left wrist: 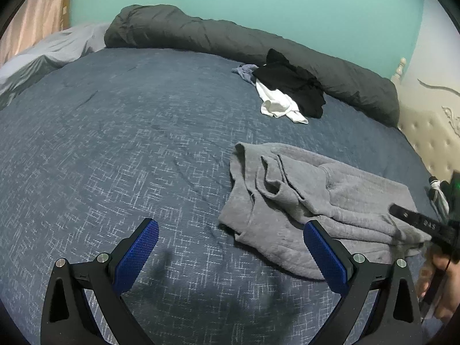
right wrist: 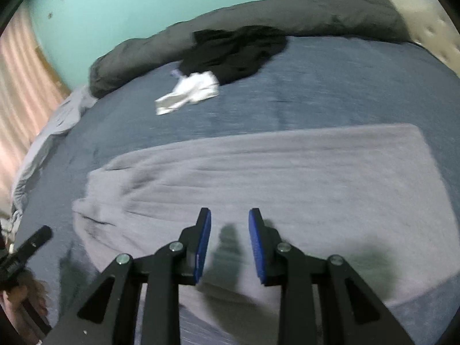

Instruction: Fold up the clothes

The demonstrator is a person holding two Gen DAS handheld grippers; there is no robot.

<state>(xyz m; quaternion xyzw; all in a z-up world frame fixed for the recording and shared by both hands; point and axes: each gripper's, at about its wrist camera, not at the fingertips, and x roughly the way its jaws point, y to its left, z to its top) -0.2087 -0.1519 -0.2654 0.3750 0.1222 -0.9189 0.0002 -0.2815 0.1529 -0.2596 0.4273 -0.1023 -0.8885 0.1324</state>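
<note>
A grey knit garment [left wrist: 302,195] lies on the blue bedspread [left wrist: 115,143]. Its left end is bunched into folds, and the rest [right wrist: 258,172] is spread fairly flat. My left gripper [left wrist: 231,222] hovers open and wide at the garment's left edge, its right pad [left wrist: 325,256] over the cloth, nothing between the pads. My right gripper [right wrist: 230,212] hangs over the garment's near part with a narrow gap and holds nothing. Each gripper shows at the edge of the other's view: the right gripper [left wrist: 417,221] and the left gripper [right wrist: 34,244].
A black garment [left wrist: 293,86] and a white one [left wrist: 279,105] lie piled farther back, also the black [right wrist: 235,51] and white [right wrist: 189,92] in the right wrist view. A dark grey rolled duvet [left wrist: 201,31] lines the teal wall. A tufted headboard [left wrist: 425,132] stands right, a curtain [left wrist: 34,14] left.
</note>
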